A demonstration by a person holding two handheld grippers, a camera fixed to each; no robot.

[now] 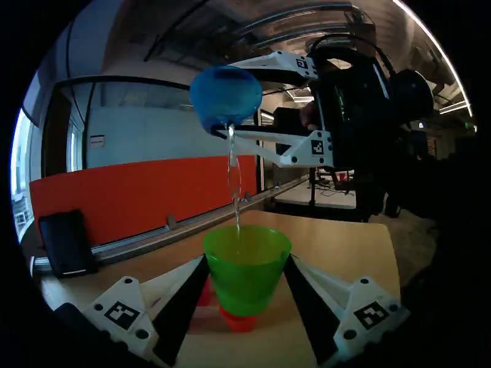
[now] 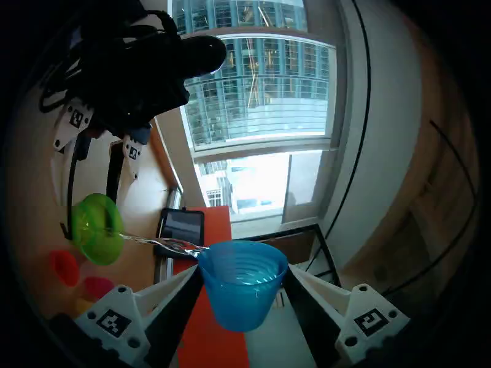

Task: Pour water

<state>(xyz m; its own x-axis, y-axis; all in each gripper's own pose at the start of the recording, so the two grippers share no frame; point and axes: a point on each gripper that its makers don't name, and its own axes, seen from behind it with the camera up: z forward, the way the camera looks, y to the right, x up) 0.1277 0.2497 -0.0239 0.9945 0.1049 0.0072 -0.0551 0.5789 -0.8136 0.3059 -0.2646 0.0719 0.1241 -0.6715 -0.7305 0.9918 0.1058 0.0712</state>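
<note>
We see the left gripper [image 1: 245, 279] clamped on a tapered green cup [image 1: 247, 254], seemingly plastic; the right gripper [image 2: 242, 288] squeezes a ribbed blue cup [image 2: 240, 273], tipped, pouring water [image 1: 233, 178]

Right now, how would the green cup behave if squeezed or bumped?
The green cup looks like thin, translucent plastic, so it would probably flex under a harder squeeze. It narrows toward the base, so it may tip easily if bumped. The water streaming in from the blue cup likely adds weight.
</note>
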